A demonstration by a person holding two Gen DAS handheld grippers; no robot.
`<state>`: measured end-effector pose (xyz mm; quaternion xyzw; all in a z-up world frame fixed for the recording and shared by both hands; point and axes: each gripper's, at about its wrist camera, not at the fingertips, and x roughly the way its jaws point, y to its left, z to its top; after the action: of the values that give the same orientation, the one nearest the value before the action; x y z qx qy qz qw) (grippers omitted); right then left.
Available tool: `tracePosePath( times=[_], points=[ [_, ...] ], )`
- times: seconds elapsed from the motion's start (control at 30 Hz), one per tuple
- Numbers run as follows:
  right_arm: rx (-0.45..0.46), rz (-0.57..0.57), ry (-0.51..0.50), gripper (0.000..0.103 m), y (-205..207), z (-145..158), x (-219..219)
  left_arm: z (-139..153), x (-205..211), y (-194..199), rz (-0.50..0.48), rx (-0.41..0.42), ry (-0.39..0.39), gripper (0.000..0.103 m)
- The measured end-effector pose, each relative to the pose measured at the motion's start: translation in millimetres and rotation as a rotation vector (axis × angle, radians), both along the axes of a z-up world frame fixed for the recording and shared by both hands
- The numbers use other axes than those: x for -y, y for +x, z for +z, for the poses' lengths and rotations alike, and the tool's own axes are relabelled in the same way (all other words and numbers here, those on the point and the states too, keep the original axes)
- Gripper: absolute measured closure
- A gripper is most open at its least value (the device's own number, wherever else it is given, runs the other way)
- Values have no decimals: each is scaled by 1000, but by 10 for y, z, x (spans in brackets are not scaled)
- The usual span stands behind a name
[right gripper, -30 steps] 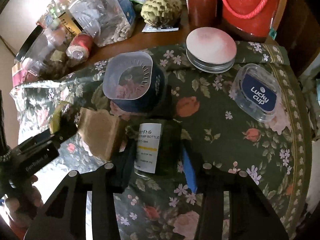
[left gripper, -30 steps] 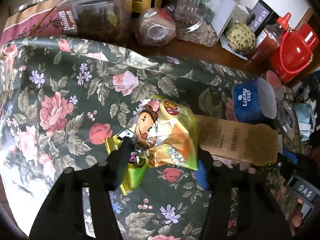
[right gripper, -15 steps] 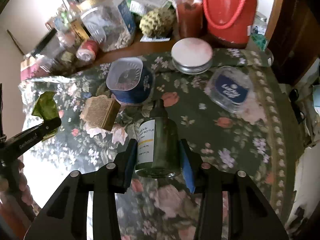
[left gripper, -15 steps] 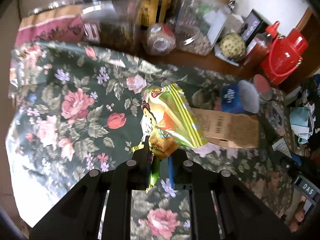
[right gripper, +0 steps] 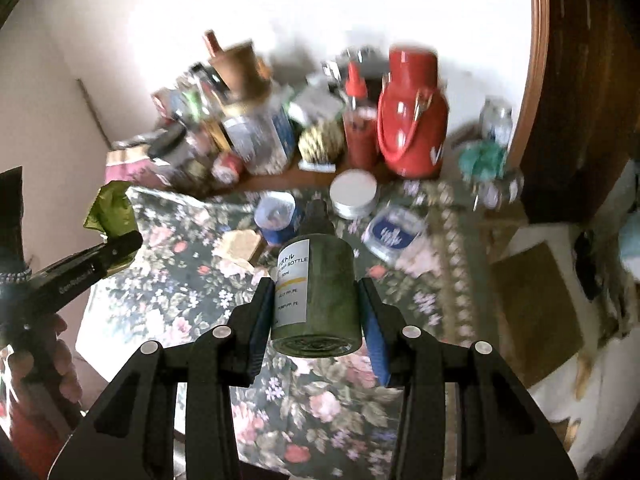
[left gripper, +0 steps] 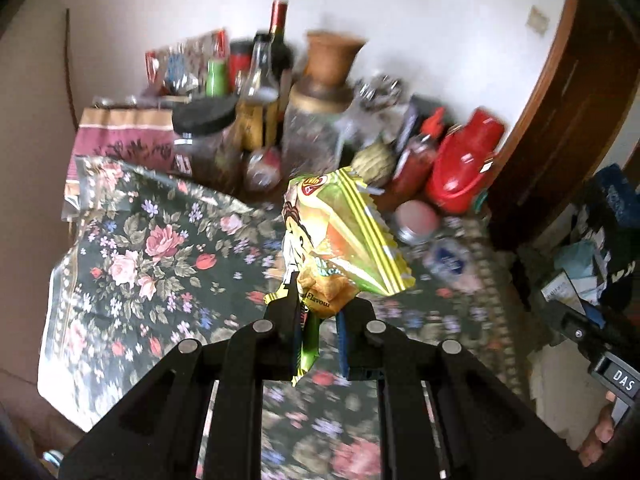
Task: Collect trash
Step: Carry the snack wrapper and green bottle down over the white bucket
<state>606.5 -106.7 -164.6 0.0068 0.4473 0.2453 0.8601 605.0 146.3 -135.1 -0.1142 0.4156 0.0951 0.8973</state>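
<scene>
Both tongs had lifted clear of the floral cloth (left gripper: pixel 132 248): the left gripper (left gripper: pixel 320 312) pinched the snack wrapper (left gripper: pixel 344 240), the right gripper (right gripper: pixel 314 296) clamped the green pump bottle (right gripper: pixel 320 296) between its fingers. Both pieces seemed ready for binning.

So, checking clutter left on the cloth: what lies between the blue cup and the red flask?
In the right wrist view, a round silver-rimmed lid lies between blue cup and red flask.
</scene>
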Motion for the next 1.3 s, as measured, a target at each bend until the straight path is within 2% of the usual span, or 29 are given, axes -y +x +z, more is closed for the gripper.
tracePosePath(
  times=[0.2,0.63,0.87,1.07,1.3],
  points=[
    [98,70,43,64,-304,364,283,403,466,-582,35,92,6,90],
    [213,112,139,64,-948,835,480,938,768,-1396,35,213,42,90],
    [223,81,147,64,-1419,879,446,991,747,-1902,-22,240,35,90],
    [230,29,127,64,-2028,878,340,958,611,-2457,-73,248,34,90],
    [193,-21,118,65,-2775,760,249,858,521,-3202,-136,216,47,90]
  ],
)
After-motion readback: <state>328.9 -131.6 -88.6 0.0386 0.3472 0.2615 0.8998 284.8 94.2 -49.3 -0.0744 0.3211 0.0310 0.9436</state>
